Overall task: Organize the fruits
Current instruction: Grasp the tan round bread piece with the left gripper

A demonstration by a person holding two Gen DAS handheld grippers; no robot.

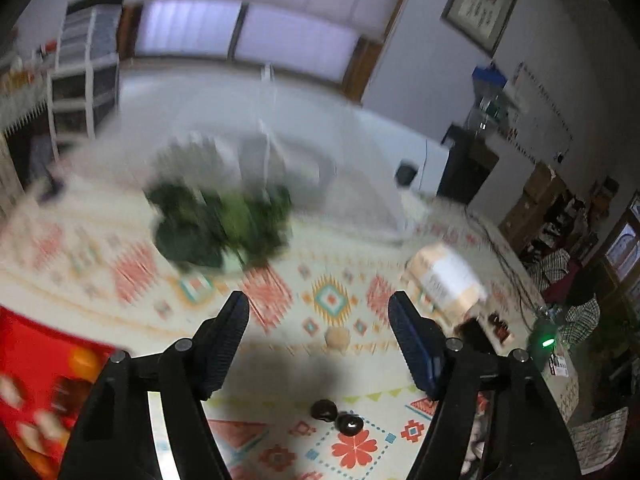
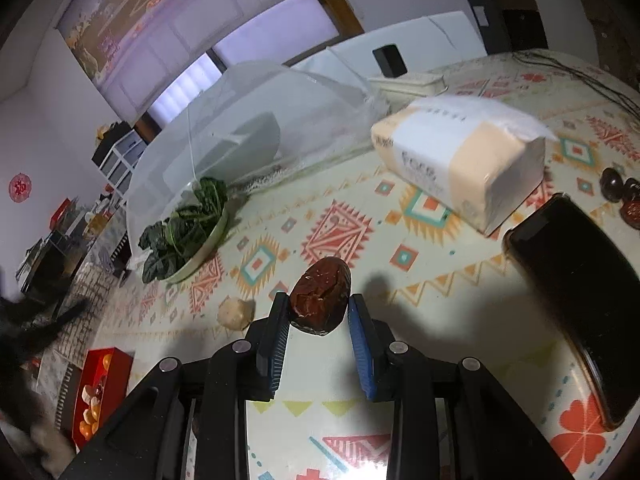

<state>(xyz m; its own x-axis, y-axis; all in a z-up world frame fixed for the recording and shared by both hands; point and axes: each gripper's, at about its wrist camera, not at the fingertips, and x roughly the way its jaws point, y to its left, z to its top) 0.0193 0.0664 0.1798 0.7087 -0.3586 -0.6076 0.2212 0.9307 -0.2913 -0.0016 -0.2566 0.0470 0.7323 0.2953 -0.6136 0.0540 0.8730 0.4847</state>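
My right gripper (image 2: 319, 305) is shut on a wrinkled red-brown date (image 2: 320, 300), held just above the patterned tablecloth (image 2: 400, 340). My left gripper (image 1: 318, 304) is open with nothing between its fingers, high over the cloth (image 1: 332, 300); this view is blurred. Below it lie two dark glossy fruits (image 1: 336, 416) and a pale lump (image 1: 337, 337). A red box (image 1: 36, 380) with orange and pale fruit pieces sits at the lower left; the right wrist view shows that red box (image 2: 100, 392) near the table's left edge. More dark fruits (image 2: 618, 192) lie at the far right.
A plate of dark leafy greens (image 2: 188, 224) stands by a white mesh food cover (image 2: 240, 120). A tissue pack (image 2: 460, 164) lies mid-right, a long dark glossy tray (image 2: 576, 288) beside it. Cables (image 2: 592, 80) run along the far right edge. A pale lump (image 2: 236, 314) lies left of the fingers.
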